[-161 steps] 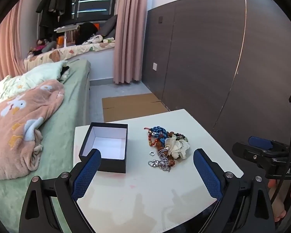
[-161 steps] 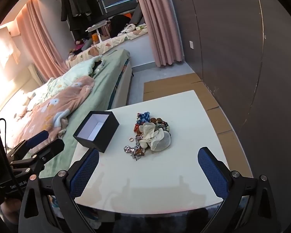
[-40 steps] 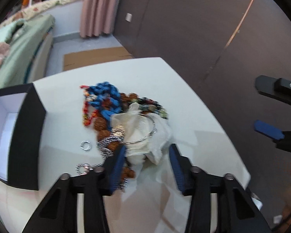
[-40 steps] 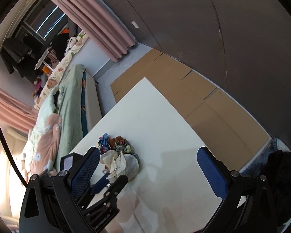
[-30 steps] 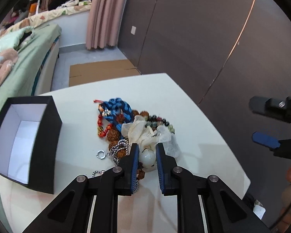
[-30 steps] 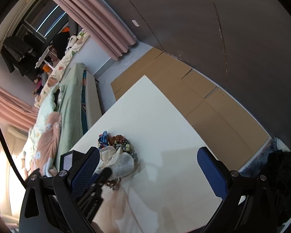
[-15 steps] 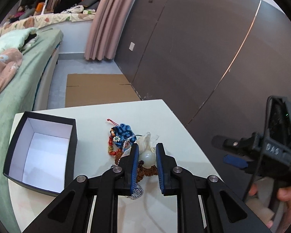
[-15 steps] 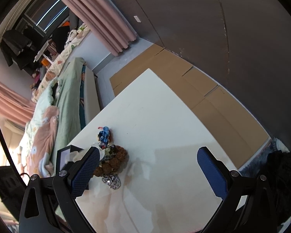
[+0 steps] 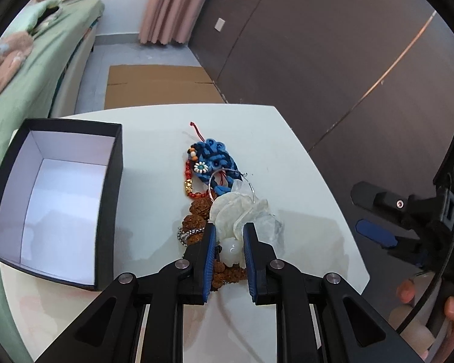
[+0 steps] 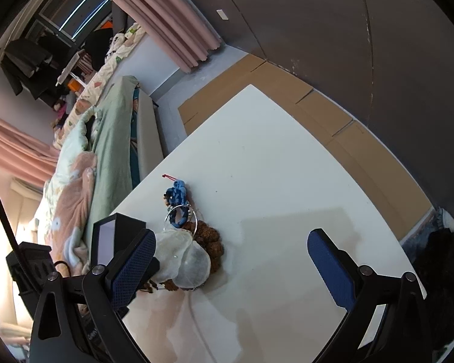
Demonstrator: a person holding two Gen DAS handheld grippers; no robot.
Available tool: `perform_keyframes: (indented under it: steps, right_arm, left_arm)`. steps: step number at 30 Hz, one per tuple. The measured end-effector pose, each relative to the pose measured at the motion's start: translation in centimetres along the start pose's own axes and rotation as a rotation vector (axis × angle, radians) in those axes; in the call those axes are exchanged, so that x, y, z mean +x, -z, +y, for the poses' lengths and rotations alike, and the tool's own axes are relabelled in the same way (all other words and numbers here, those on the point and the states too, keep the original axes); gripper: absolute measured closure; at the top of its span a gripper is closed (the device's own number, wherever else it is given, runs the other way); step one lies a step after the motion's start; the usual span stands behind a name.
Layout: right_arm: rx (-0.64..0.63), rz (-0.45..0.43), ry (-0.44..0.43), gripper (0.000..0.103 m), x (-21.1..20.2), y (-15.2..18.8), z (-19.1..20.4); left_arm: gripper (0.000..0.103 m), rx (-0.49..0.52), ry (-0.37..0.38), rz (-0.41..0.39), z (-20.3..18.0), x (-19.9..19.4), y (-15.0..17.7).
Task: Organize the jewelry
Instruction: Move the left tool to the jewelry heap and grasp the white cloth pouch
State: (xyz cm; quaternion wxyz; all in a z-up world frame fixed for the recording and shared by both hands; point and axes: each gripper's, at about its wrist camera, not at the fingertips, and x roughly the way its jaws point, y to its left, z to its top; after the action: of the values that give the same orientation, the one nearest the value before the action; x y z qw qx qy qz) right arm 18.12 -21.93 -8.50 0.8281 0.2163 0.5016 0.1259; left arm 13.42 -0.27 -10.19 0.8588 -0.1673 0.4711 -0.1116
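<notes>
Since a second ago the left tool has carried its white pouch back over the bench; the box now looms larger at 9 o'clock. Left tool is narrow, pads clamped on the pouch's pale round bead. Pouch trails a thin wire hoop at 12 o'clock. Brown beads touch the pouch at 10 o'clock, a silver chain beside them. Blue knotted cord piece with red beads lies at 12 o'clock, near the bench middle. Box is open, white inside. Right tool is wide, nothing between its pads, hovering over bare bench at 3 o'clock of the pile.
</notes>
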Motion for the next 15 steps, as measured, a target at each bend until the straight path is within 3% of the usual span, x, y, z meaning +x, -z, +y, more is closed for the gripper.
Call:
perform_keyframes:
  steps: [9, 15]
  right_arm:
    - [-0.002, -0.002, 0.006, 0.001, -0.3, 0.0, -0.3]
    - [0.002, -0.001, 0.002, 0.001, -0.7, -0.2, -0.8]
  left_arm:
    - [0.079, 0.031, -0.057, 0.001, -0.9, 0.4, 0.0]
    - [0.046, 0.094, -0.076, -0.008, -2.5, 0.9, 0.3]
